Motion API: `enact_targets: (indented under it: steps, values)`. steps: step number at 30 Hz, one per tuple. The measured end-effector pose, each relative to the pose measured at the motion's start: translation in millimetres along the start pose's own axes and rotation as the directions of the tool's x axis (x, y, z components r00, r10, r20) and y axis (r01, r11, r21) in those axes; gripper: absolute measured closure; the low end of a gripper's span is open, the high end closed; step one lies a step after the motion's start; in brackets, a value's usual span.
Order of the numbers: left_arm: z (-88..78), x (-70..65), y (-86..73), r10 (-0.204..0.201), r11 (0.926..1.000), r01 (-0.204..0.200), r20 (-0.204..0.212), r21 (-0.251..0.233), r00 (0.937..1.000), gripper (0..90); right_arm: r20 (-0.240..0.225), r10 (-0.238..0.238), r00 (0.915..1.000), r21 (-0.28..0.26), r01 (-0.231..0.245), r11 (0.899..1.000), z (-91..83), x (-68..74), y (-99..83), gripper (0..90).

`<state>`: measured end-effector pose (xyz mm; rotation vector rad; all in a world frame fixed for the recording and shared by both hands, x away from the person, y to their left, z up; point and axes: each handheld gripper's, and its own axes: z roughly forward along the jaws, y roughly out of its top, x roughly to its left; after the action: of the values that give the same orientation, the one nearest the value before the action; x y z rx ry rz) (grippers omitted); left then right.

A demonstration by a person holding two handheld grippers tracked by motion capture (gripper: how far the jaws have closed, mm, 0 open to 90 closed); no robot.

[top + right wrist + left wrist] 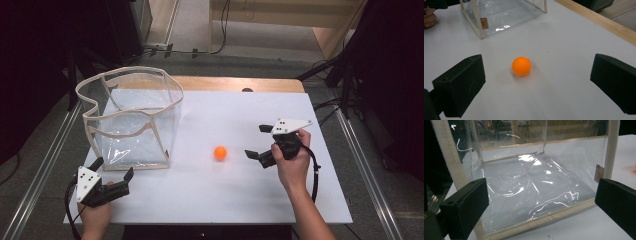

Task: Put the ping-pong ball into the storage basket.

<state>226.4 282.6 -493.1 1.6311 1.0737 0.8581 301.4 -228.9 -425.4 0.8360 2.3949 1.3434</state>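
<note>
right gripper: jaws wide, empty, pointing at the orange ball | ball's on the white table, just ahead between my jaws, way nearer my right hand | left gripper: also wide, facing the clear bag

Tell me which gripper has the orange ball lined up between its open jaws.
The right gripper: the orange ball lies ahead between its jaws. The left gripper faces the clear bag instead.

Grey carpeted floor, dark surroundings, cables trailing behind the table.
</note>
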Motion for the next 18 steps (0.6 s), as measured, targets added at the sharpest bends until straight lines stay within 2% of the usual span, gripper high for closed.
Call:
enact_targets:
  steps: [9, 18]
  values:
    - [0.3, -0.7, -0.3, 0.0, 1.0, 0.0, -0.003, -0.001, 1.0, 0.0, -0.024, -0.016, 0.9996, 0.056, 0.017, 0.998, 9.2, -1.6, 8.6, 0.0]
    - [0.2, -0.9, -0.4, 0.001, 1.0, -0.001, -0.003, -0.002, 1.0, 0.0, -0.041, -0.014, 0.999, 0.068, 0.017, 0.998, 16.1, -4.0, 16.8, 0.0]
